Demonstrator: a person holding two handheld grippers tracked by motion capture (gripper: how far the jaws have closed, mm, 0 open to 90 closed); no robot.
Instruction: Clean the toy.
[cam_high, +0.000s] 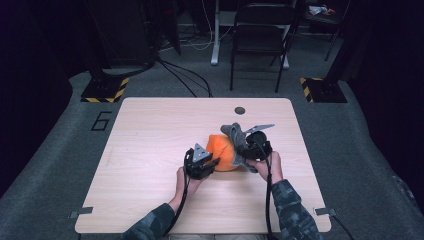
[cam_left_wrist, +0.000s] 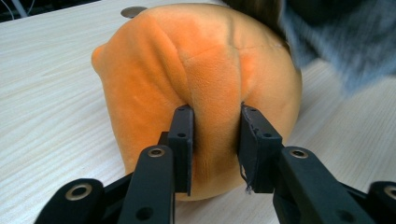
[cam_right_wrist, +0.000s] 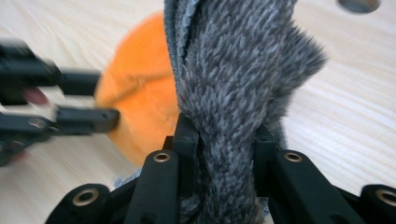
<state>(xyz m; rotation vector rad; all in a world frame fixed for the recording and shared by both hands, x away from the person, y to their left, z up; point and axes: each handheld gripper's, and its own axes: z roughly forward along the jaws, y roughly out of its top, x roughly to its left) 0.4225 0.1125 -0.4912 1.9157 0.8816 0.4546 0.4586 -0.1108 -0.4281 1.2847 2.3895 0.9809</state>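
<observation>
An orange plush toy lies near the middle of the wooden table, with a grey furry part rising at its right side. My left gripper pinches a fold of the orange plush between its jaws. My right gripper is shut on the grey furry part, which stands up between its jaws and hides much of the scene beyond. The left gripper appears blurred at the left of the right gripper view, against the orange plush.
A small round hole sits in the table near its far edge. A black folding chair stands beyond the table, with cables on the floor. Two yellow-and-black striped stand bases flank the far corners.
</observation>
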